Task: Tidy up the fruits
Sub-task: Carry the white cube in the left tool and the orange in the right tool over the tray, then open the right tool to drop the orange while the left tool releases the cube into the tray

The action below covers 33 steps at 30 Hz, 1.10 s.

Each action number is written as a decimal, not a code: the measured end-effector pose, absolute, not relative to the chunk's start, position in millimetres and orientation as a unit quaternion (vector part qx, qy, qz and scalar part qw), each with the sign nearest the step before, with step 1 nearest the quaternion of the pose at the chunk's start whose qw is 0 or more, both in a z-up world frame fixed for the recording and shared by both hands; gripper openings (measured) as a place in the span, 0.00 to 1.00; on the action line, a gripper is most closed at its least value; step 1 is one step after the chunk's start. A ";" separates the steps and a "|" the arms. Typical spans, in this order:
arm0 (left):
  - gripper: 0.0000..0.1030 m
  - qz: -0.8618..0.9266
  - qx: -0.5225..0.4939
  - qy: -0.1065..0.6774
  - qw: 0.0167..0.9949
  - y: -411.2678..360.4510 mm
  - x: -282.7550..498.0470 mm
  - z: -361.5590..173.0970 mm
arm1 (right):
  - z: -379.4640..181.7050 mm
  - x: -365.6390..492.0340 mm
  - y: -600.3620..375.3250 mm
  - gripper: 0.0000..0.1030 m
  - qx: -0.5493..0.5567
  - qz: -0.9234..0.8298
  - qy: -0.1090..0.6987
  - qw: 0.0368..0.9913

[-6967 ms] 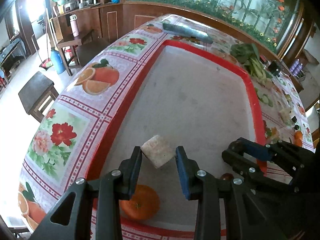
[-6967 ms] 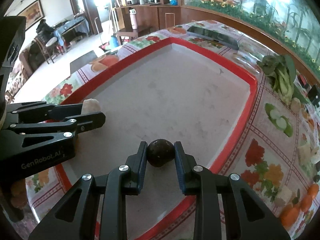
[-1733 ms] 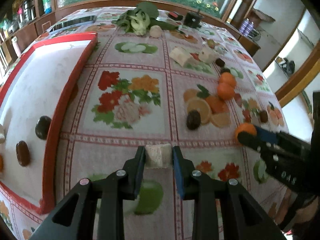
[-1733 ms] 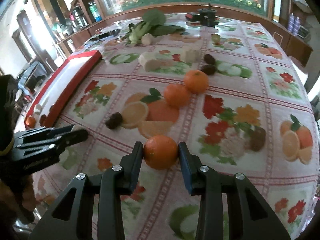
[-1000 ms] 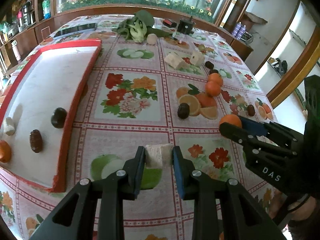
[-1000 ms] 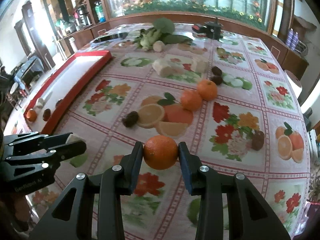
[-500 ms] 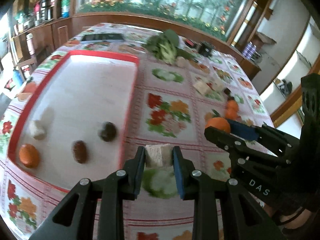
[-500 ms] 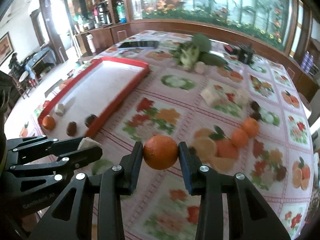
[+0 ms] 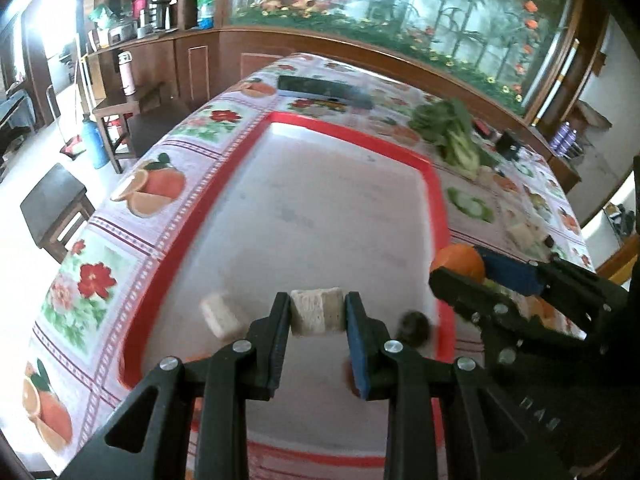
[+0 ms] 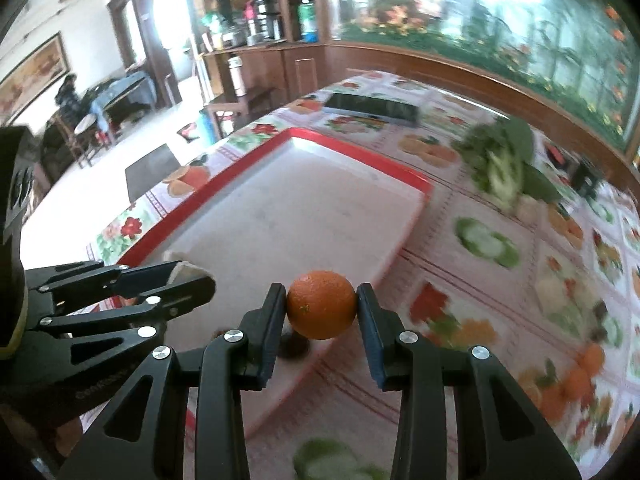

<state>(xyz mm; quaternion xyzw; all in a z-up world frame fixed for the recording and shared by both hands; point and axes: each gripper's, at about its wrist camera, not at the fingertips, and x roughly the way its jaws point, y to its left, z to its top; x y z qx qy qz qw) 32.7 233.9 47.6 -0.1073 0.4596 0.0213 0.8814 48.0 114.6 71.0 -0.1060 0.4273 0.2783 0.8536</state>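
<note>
My left gripper [image 9: 317, 312] is shut on a pale fruit cube [image 9: 317, 311] and holds it above the near end of the red-rimmed tray [image 9: 348, 146]. A second pale cube [image 9: 221, 315] and a dark round fruit [image 9: 416, 326] lie on the tray below. My right gripper [image 10: 322, 310] is shut on an orange [image 10: 322, 305], over the tray's near right rim [image 10: 416, 184]. The orange also shows in the left wrist view [image 9: 458, 260]. The left gripper shows at the left of the right wrist view [image 10: 188, 274].
Leafy greens [image 10: 500, 156], a dark flat case [image 10: 370, 110], more oranges [image 10: 580, 372] and pale cubes [image 9: 524, 232] lie on the flowered tablecloth right of the tray. Stools and chairs [image 9: 52, 204] stand on the floor to the left.
Both grippers have swung left from over the tablecloth to over the tray, each still holding its fruit. The tray now fills the middle of both views.
</note>
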 end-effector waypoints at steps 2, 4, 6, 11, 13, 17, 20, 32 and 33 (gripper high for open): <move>0.29 0.030 -0.100 0.461 0.881 239.2 38.9 43.7 | 63.5 52.1 125.9 0.34 -0.115 0.286 0.427 0.850; 0.29 0.028 -0.101 0.465 0.879 244.8 43.4 39.4 | 56.2 57.0 132.2 0.34 -0.122 0.286 0.431 0.847; 0.29 0.029 -0.101 0.469 0.877 247.8 46.8 35.2 | 48.5 62.8 134.7 0.34 -0.120 0.286 0.439 0.843; 0.29 0.029 -0.099 0.477 0.873 249.3 54.3 26.4 | 36.2 68.9 138.8 0.34 -0.128 0.283 0.451 0.837; 0.29 0.028 -0.100 0.480 0.871 248.7 55.5 23.6 | 33.8 70.0 139.0 0.34 -0.129 0.280 0.454 0.836; 0.30 0.034 -0.098 0.481 0.871 247.0 55.5 21.2 | 31.5 70.0 137.2 0.35 -0.133 0.279 0.454 0.836; 0.30 0.038 -0.096 0.483 0.870 245.8 55.3 21.1 | 31.7 69.6 137.0 0.35 -0.137 0.280 0.452 0.836; 0.56 0.075 -0.092 0.479 0.870 244.1 40.7 30.7 | 40.5 62.0 124.3 0.43 -0.131 0.265 0.452 0.842; 0.58 0.077 -0.092 0.479 0.870 244.0 38.6 32.1 | 42.2 60.0 123.1 0.43 -0.129 0.264 0.452 0.842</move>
